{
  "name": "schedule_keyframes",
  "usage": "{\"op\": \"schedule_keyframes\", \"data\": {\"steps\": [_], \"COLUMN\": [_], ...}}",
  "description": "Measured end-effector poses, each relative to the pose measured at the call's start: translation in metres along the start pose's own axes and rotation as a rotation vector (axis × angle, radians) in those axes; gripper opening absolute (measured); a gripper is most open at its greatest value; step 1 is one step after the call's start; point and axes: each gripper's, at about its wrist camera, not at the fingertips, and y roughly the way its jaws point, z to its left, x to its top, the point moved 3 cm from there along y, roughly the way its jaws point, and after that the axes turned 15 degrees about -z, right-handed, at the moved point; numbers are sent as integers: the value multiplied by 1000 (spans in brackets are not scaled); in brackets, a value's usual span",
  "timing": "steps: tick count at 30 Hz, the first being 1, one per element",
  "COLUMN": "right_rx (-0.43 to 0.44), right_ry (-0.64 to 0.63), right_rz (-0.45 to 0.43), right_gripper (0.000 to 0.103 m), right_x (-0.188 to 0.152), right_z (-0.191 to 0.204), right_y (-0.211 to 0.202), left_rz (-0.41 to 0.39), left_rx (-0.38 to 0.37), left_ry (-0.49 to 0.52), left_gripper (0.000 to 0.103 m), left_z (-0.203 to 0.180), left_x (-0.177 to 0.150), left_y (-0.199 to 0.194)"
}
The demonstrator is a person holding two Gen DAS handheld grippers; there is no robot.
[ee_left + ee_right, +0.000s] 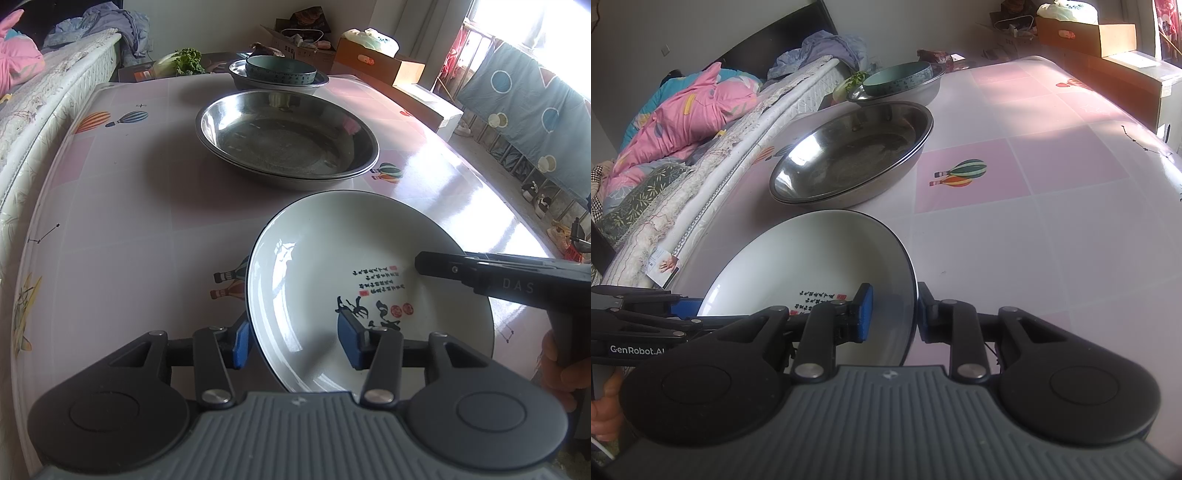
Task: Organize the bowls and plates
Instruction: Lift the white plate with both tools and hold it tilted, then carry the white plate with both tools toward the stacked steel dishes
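Observation:
A white plate [332, 240] [812, 258] with a black rim and black calligraphy is held tilted just above the pink table [129, 221] [1034, 240]. My left gripper [295, 341] is shut across its near-left rim, one blue pad under the edge and one inside. My right gripper [894, 314] is shut on its right rim and reaches in from the right [480, 277] in the left wrist view. Beyond the plate sit two nested steel basins [288, 140] [849, 155]. Farther back a teal bowl [280, 70] [897, 77] rests in another steel basin.
A bed with a pink quilt [683, 110] runs along the table's left side. Leafy greens [184, 61] and cardboard boxes [376, 62] lie past the far edge. A hanging blue cloth [535, 110] is on the right. A hand [557, 369] grips the right tool.

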Motion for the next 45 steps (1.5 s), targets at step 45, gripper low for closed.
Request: {"op": "schedule_keyframes", "data": {"steps": [45], "right_rx": [16], "right_ry": [-4], "right_rz": [-7], "right_gripper": [28], "right_x": [4], "right_z": [6], "right_y": [7], "left_rz": [-4], "left_rx": [23], "left_ry": [-6], "left_gripper": [52], "left_z": [3], "left_x": [5], "left_y": [2]}}
